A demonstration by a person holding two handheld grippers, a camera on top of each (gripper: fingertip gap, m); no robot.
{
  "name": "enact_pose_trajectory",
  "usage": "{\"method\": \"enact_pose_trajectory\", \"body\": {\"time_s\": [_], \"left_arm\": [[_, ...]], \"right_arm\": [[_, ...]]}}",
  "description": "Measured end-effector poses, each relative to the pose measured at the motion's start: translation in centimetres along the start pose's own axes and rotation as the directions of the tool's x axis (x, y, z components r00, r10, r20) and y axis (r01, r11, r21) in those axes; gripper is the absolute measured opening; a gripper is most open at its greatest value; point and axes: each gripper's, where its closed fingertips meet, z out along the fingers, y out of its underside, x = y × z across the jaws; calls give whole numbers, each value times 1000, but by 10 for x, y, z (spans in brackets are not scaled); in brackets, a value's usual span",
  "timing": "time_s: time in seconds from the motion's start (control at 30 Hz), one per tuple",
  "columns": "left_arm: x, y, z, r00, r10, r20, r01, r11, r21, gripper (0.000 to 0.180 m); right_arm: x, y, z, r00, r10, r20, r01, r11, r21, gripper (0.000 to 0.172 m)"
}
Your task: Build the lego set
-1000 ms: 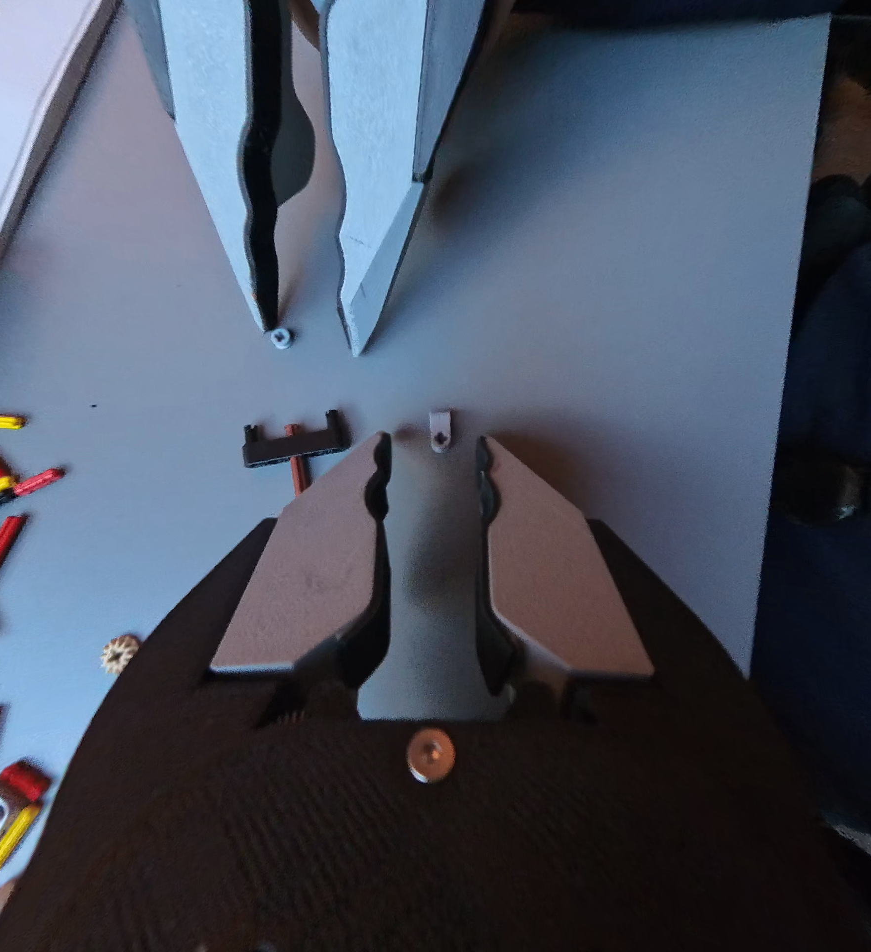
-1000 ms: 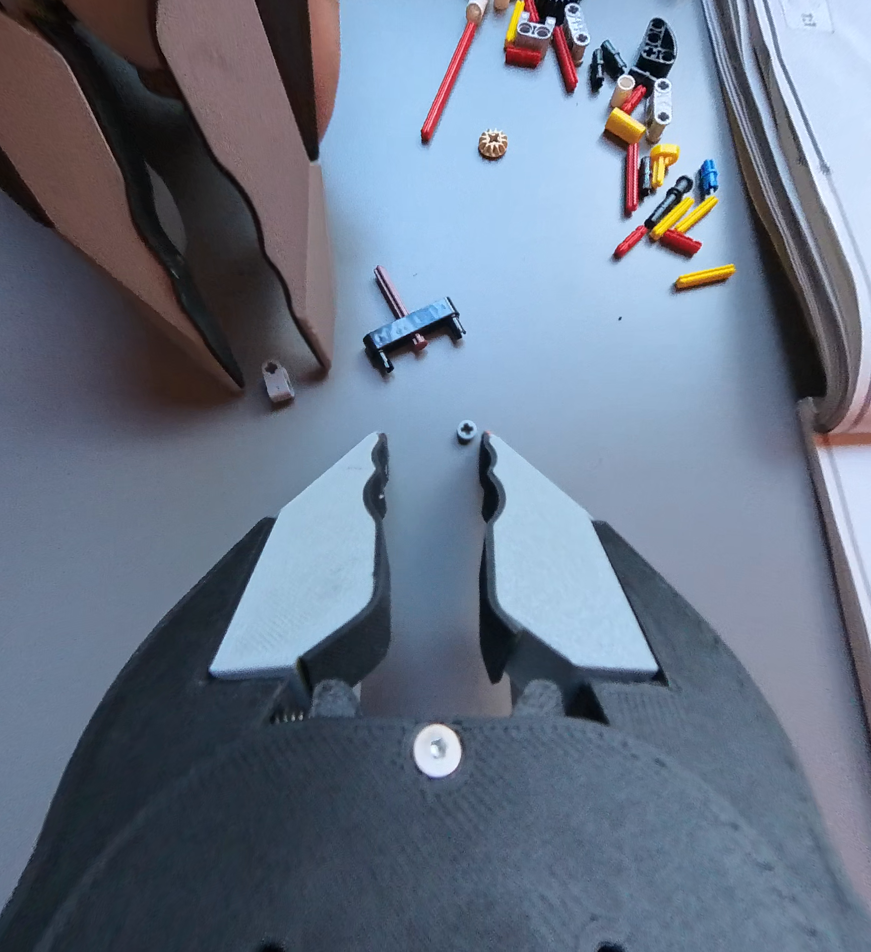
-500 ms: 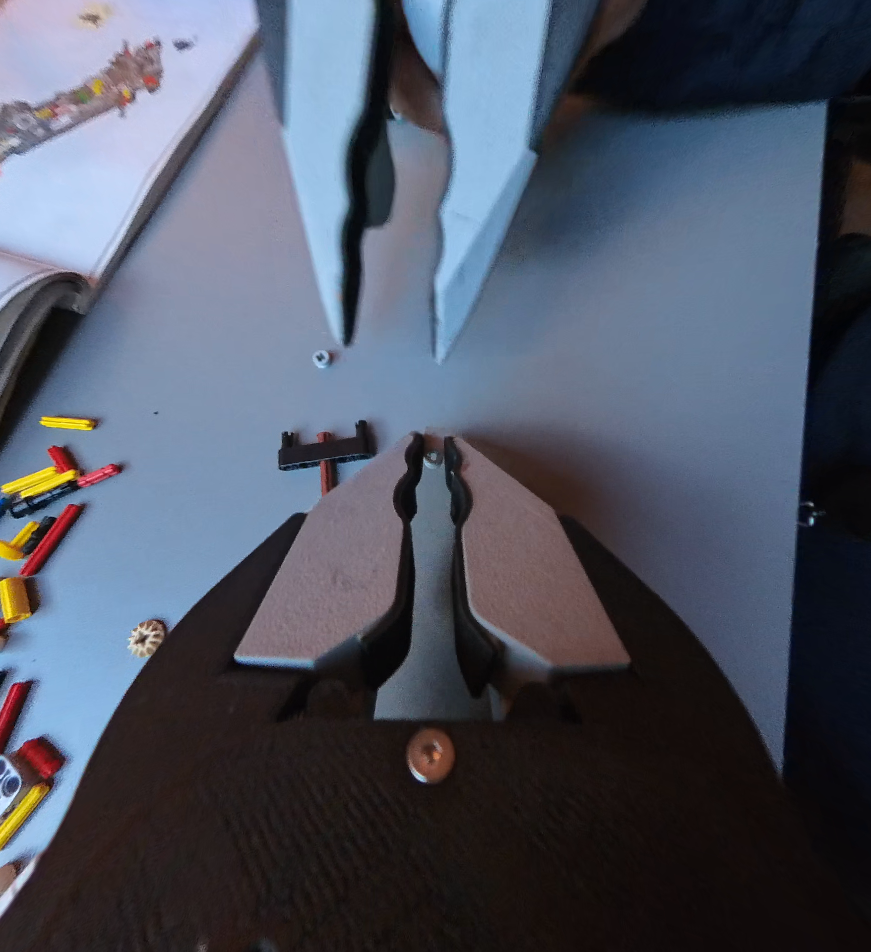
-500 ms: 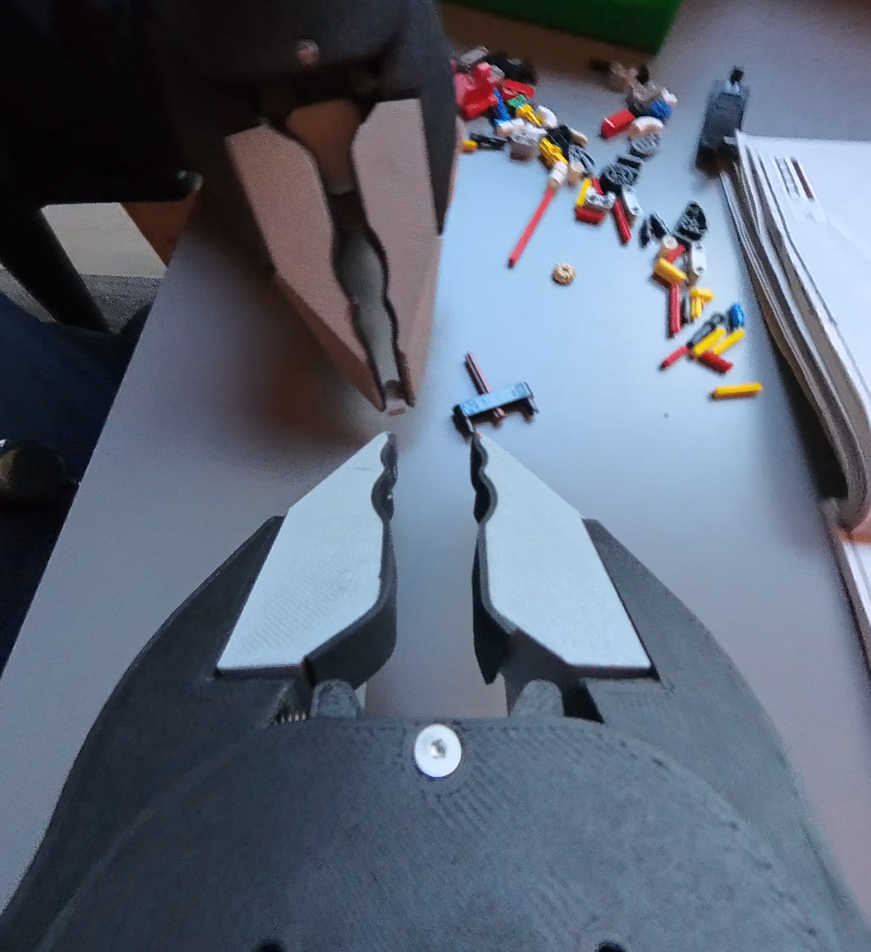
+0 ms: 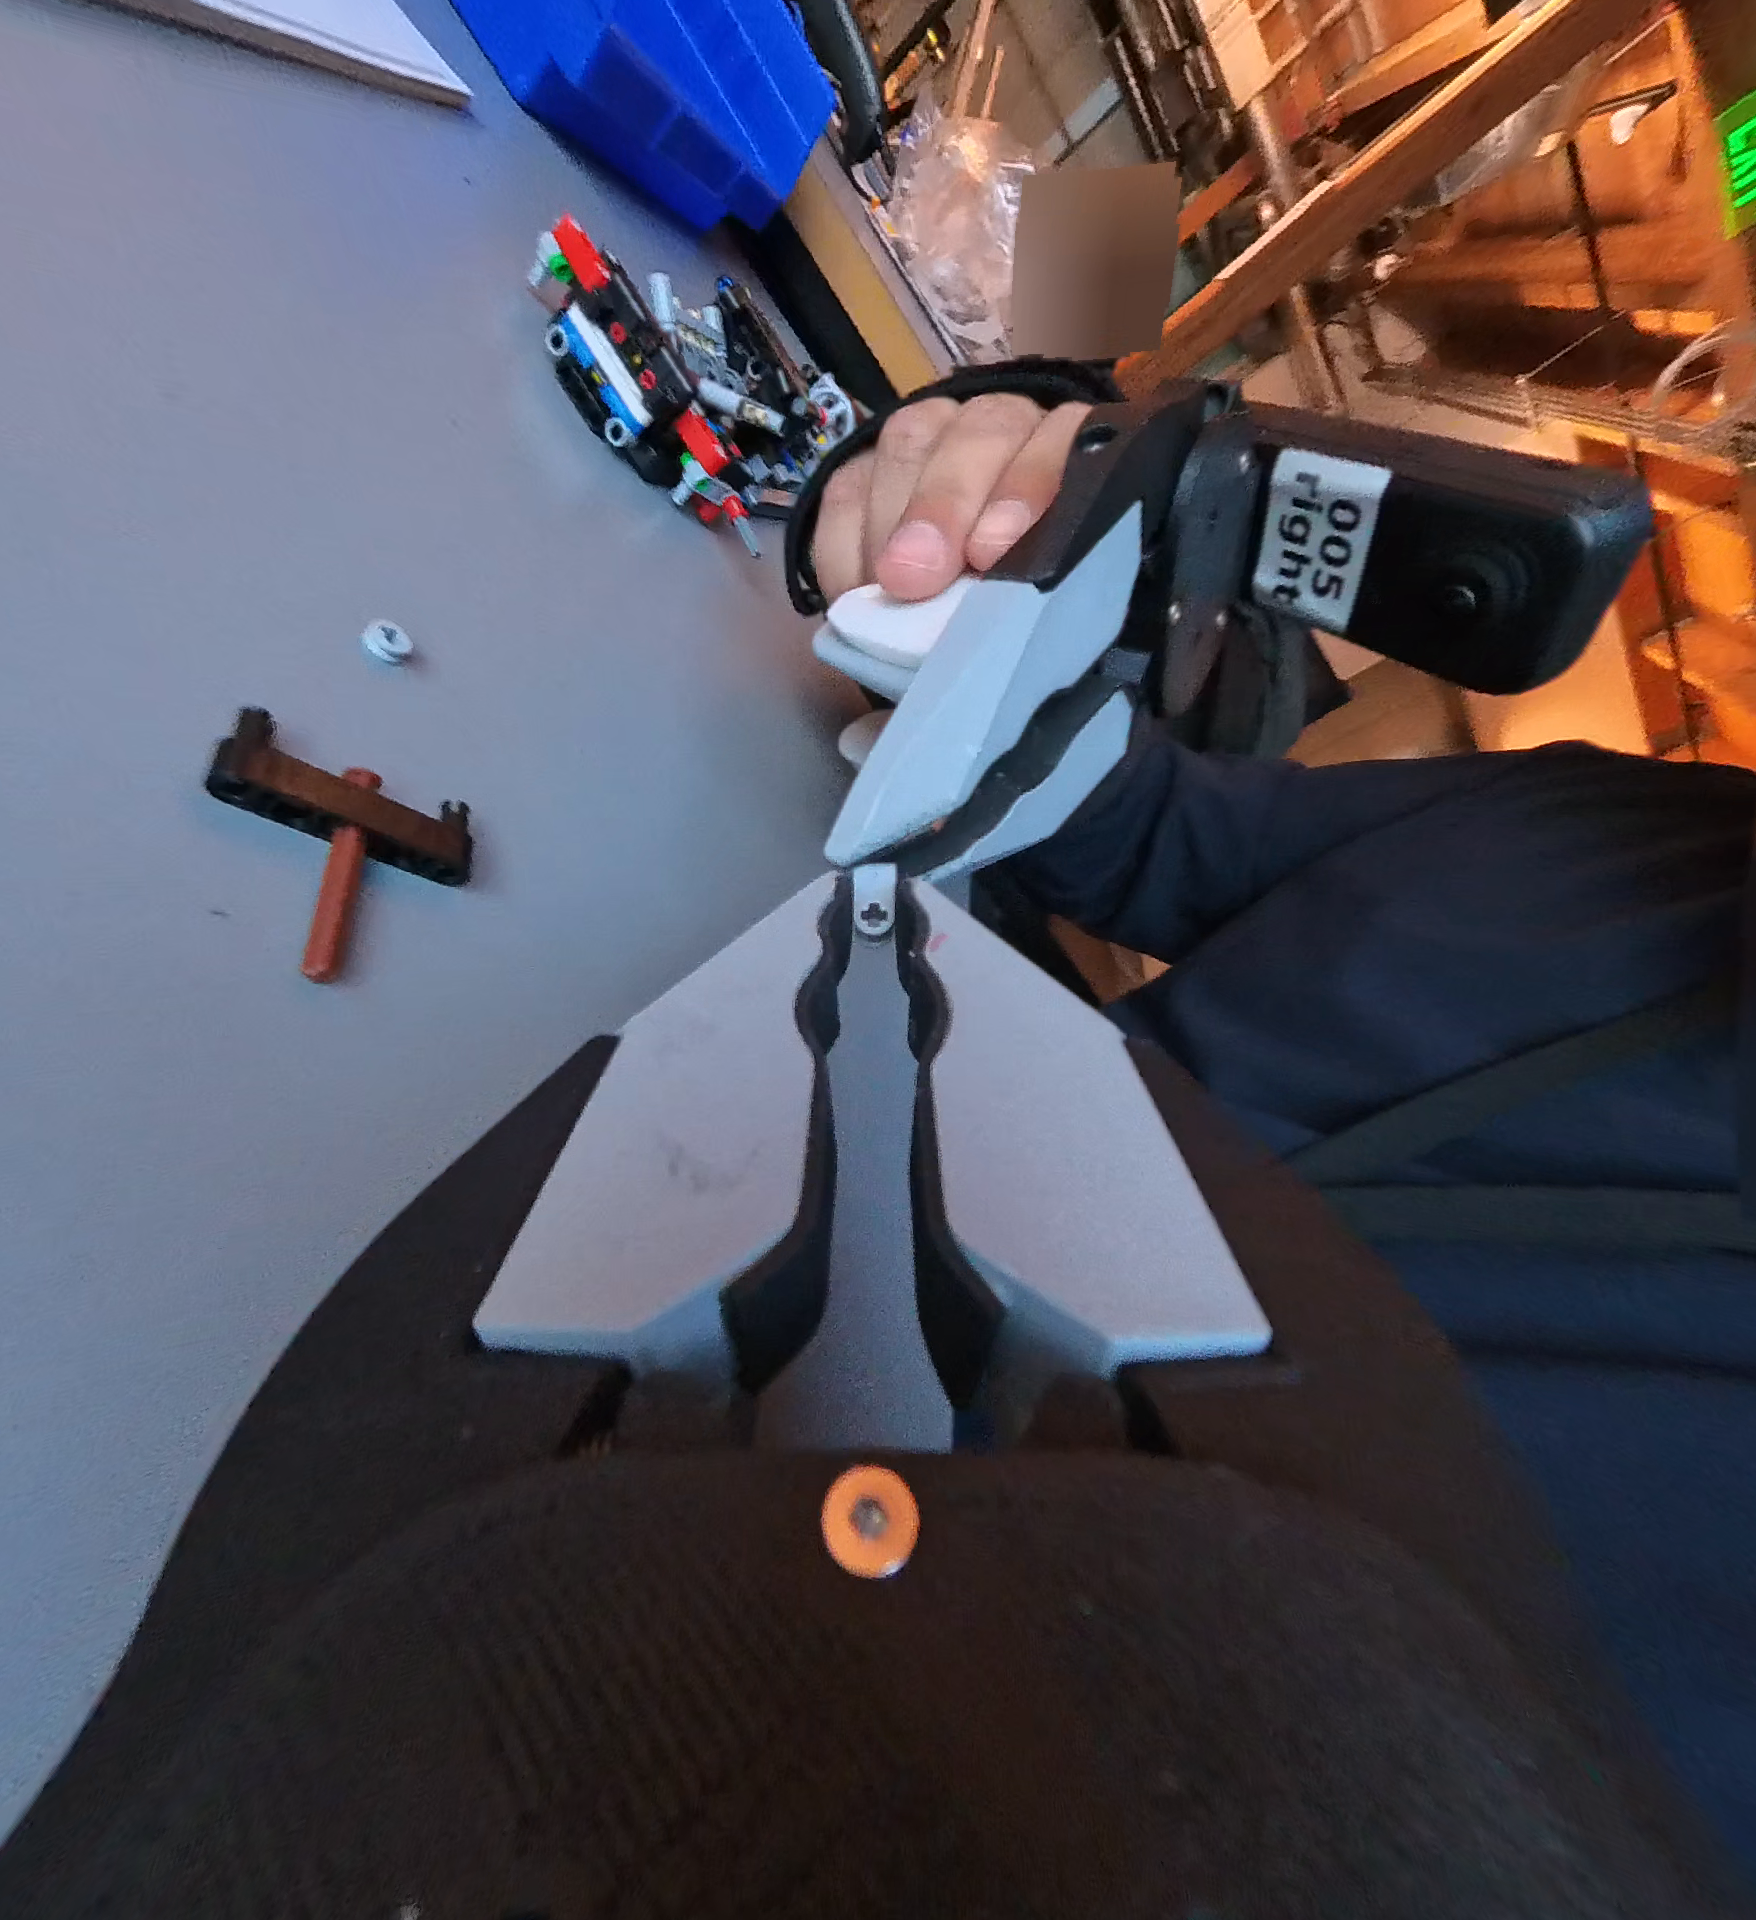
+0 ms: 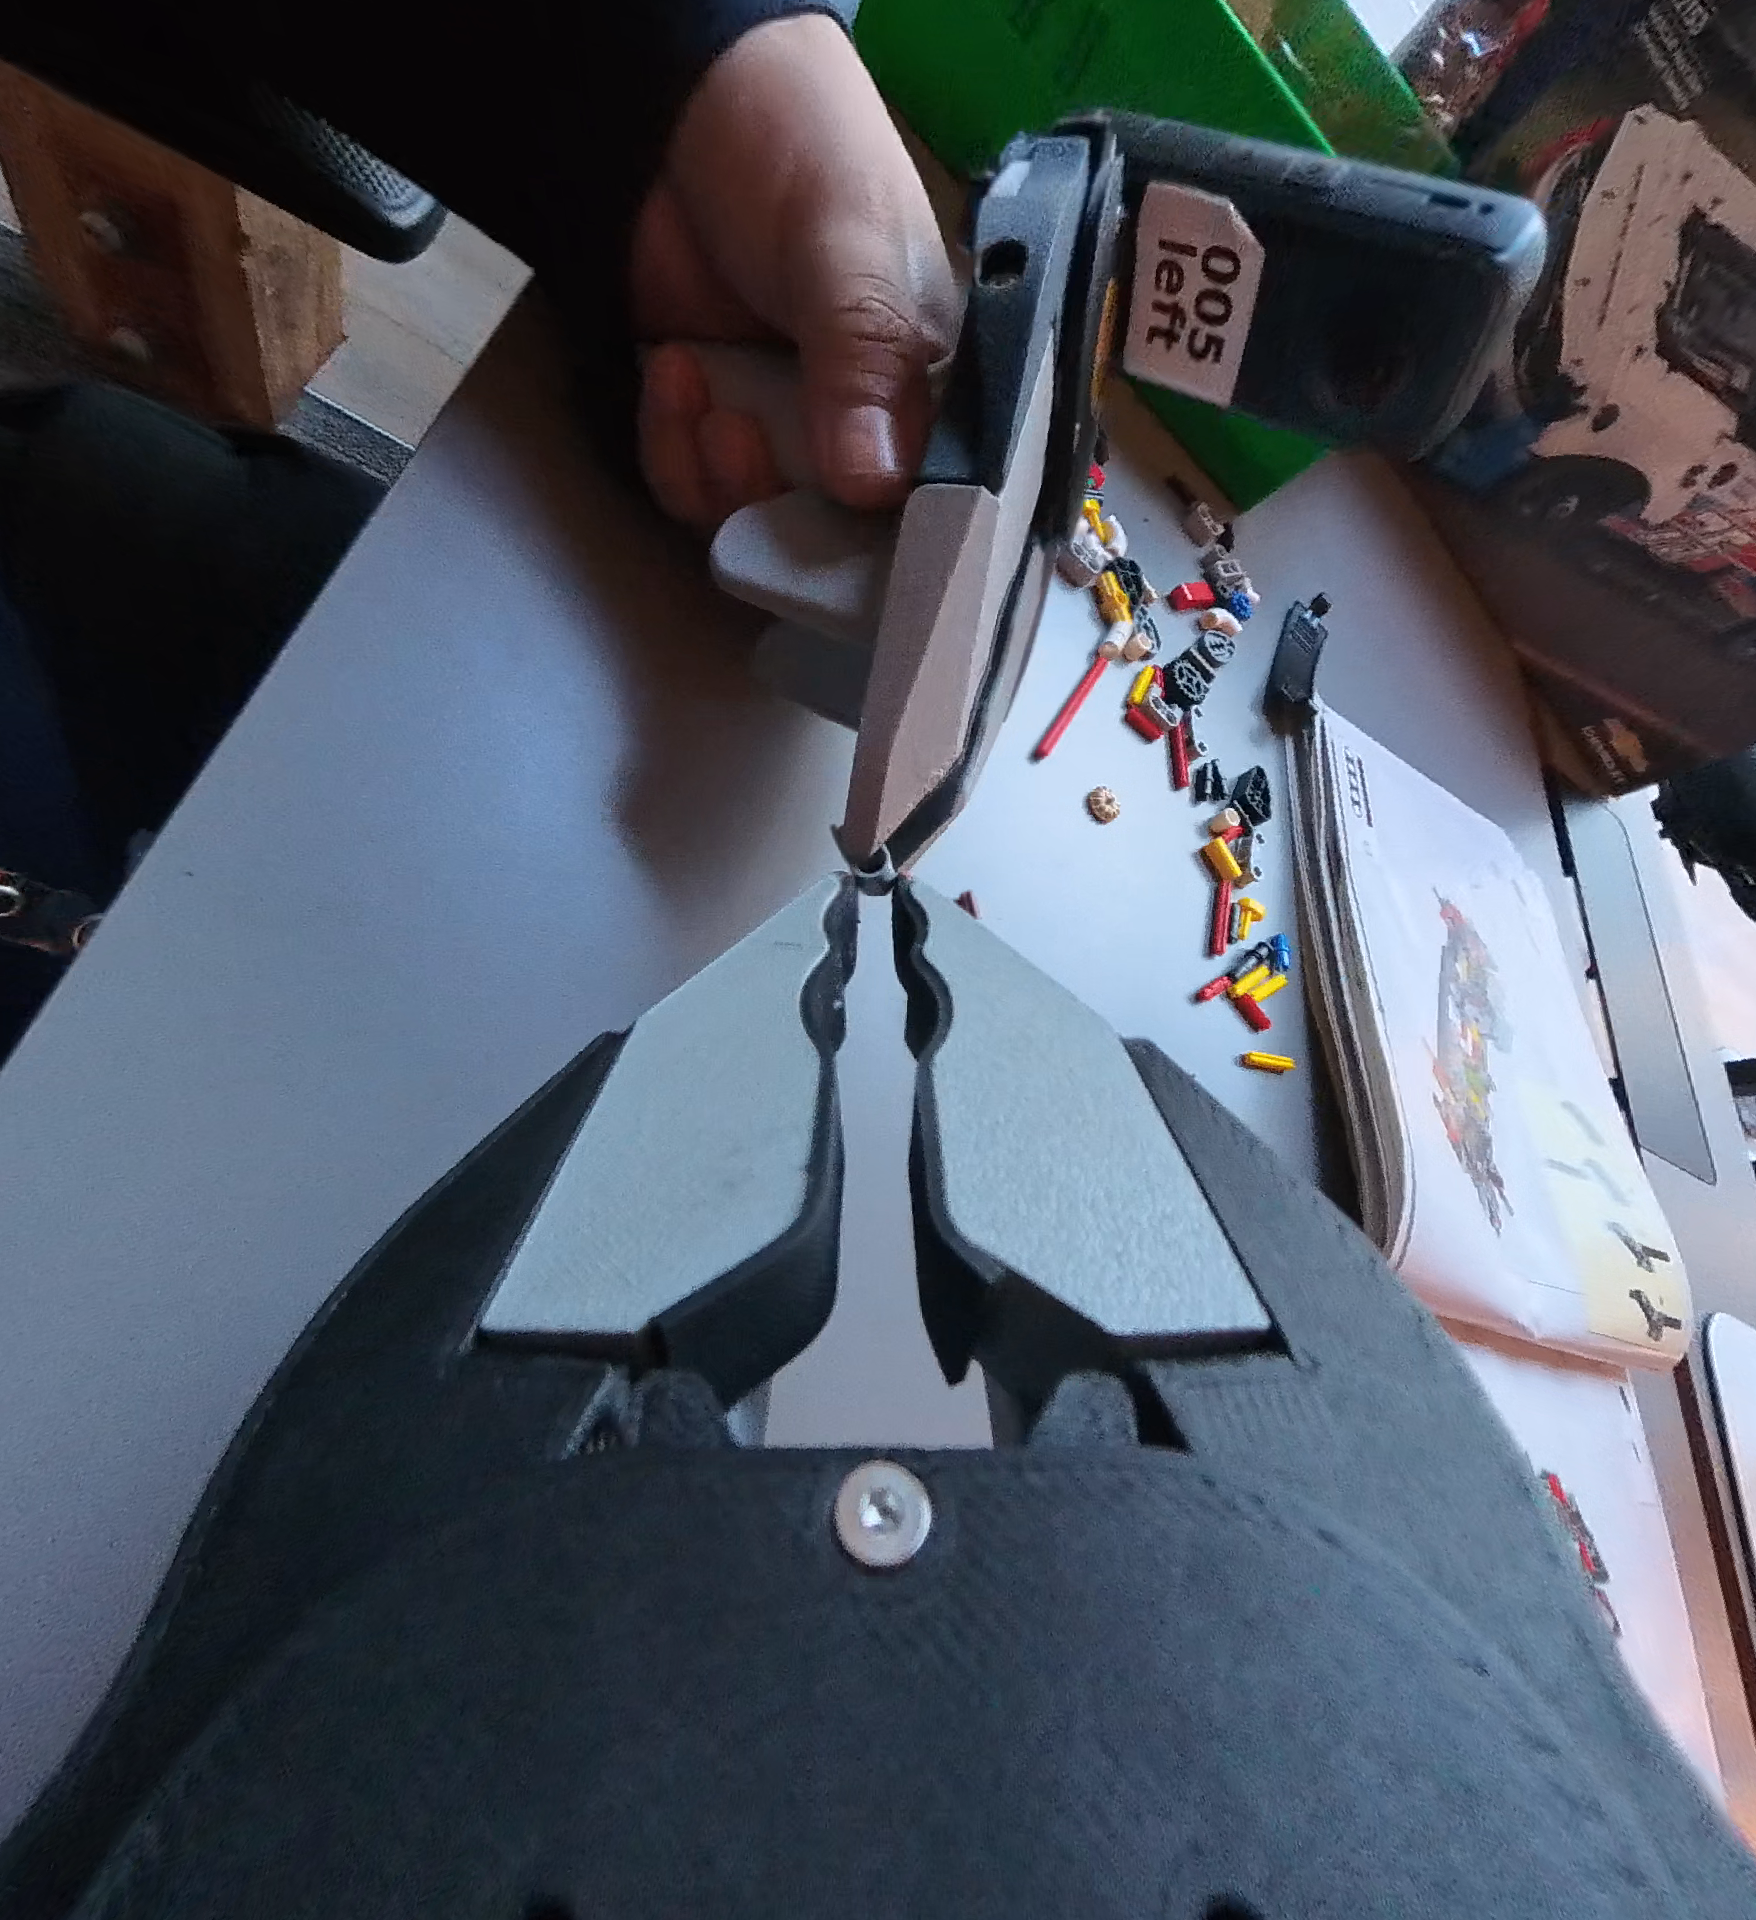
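- On the grey table point(image 5: 126, 468) at far left, we see a black beam point(image 5: 334, 798) crossed by a brown axle point(image 5: 337, 894), with a small grey bush point(image 5: 388, 640) just beyond it.
- Our left gripper point(image 5: 874, 906) pinches a small grey connector piece point(image 5: 874, 902) between its fingertips, lifted off the table.
- Our right gripper point(image 5: 895, 847) meets that piece tip to tip, its jaws nearly together; we cannot tell whether it grips.

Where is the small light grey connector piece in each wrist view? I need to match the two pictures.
Left wrist view: small light grey connector piece sits at picture centre, pinched between the left gripper's fingertips, cross-hole facing the camera.
Right wrist view: the same piece shows at centre, at the tip of the left gripper, just ahead of the right gripper.
Shared landmark: grey table.
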Motion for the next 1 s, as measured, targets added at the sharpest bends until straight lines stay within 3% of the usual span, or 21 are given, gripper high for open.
{"method": "enact_pose_trajectory", "body": {"time_s": [0.3, 0.43, 0.5, 0.6, 0.67, 0.77, 0.87, 1.0], "left_arm": [[4, 8, 3, 998, -56, -29, 55, 998, -30, 6], [-1, 3, -5, 992, 95, 80, -95, 995, -2, 19], [-5, 6, -8, 946, 262, 194, -255, 965, -58, 25], [-22, 10, -10, 782, 505, 365, -450, 863, -230, 29], [-25, 11, -7, 686, 616, 388, -535, 788, -305, 27], [-17, 6, -1, 596, 706, 383, -641, 705, -304, 21], [-11, 1, -3, 557, 734, 388, -688, 670, -279, 14], [-10, 2, -5, 571, 731, 373, -691, 674, -262, 7]], "right_arm": [[-8, -4, -1, 1000, 7, 28, -7, 1000, 22, 5], [2, 10, 2, 984, 172, 49, -173, 985, 15, 4], [3, 12, 2, 966, 245, 89, -249, 968, 37, 4], [3, 4, 1, 945, 294, 142, -309, 946, 94, 4], [3, 1, 2, 942, 296, 157, -316, 941, 120, 4], [2, 4, 4, 948, 277, 153, -296, 948, 118, 4], [0, 4, 5, 952, 263, 157, -283, 951, 124, 4], [1, 3, 8, 943, 283, 174, -307, 943, 127, 4]]}}
